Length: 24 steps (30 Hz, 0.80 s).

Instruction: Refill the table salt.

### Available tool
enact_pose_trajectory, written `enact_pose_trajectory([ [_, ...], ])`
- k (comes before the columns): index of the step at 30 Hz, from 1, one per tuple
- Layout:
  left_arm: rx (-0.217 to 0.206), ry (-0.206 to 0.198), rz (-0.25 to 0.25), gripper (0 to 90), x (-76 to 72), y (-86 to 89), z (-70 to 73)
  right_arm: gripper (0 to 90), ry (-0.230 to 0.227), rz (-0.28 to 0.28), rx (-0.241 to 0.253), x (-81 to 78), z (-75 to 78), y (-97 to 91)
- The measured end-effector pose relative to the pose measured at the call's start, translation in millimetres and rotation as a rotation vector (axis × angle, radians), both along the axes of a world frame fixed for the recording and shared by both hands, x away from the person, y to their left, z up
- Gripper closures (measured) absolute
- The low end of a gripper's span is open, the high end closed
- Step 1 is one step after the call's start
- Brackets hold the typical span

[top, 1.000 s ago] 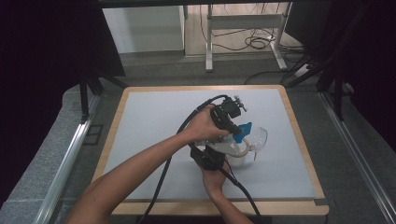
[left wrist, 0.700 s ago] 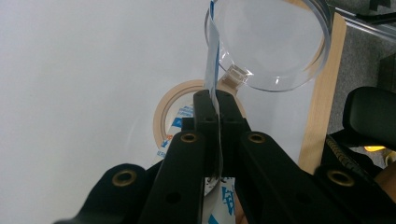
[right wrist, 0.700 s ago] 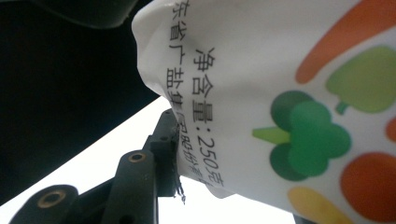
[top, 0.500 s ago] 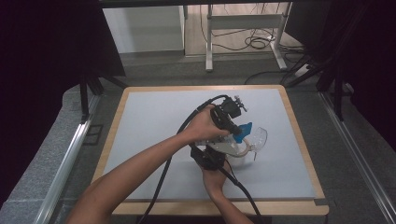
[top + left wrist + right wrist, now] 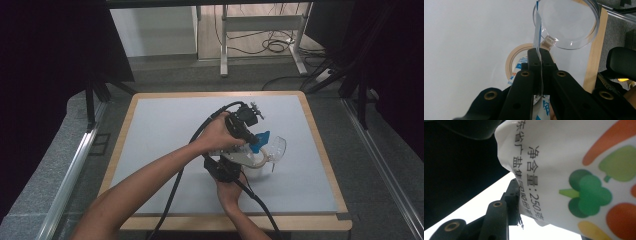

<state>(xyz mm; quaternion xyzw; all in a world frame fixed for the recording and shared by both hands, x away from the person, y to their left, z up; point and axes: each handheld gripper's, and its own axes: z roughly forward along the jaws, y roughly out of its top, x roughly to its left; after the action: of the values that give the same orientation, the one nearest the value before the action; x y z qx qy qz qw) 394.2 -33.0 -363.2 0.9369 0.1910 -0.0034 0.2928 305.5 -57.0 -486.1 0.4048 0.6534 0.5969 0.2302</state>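
A pale grey-white surface (image 5: 165, 130) with a light wooden border sits at the centre of the high view. A clear plastic measuring cup (image 5: 274, 150) lies on it at centre right of the frame. Just beside the cup, a roll of tape (image 5: 515, 61) rests flat on the surface, its cardboard ring showing in the left gripper view.

A lab or test bay set up for recording is indicated. A wood-framed table (image 5: 320, 150) with a plain grey top is seen on a grey floor. Black curtains (image 5: 55, 75) are hung left and right of the table. Beyond the table, loose cables (image 5: 272, 45) are coiled under a metal frame stand (image 5: 260, 37). Aluminium rails (image 5: 75, 165) are laid beside the table.
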Motion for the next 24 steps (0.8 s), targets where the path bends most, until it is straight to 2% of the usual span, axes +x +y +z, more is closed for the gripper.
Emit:
enact_pose_trajectory([
  [24, -0.001, 0.001, -0.004, 90.0, 0.0, -1.3, -0.9, 58.2, -0.001, -0.001, 0.004, 0.1, 0.5, -0.7],
])
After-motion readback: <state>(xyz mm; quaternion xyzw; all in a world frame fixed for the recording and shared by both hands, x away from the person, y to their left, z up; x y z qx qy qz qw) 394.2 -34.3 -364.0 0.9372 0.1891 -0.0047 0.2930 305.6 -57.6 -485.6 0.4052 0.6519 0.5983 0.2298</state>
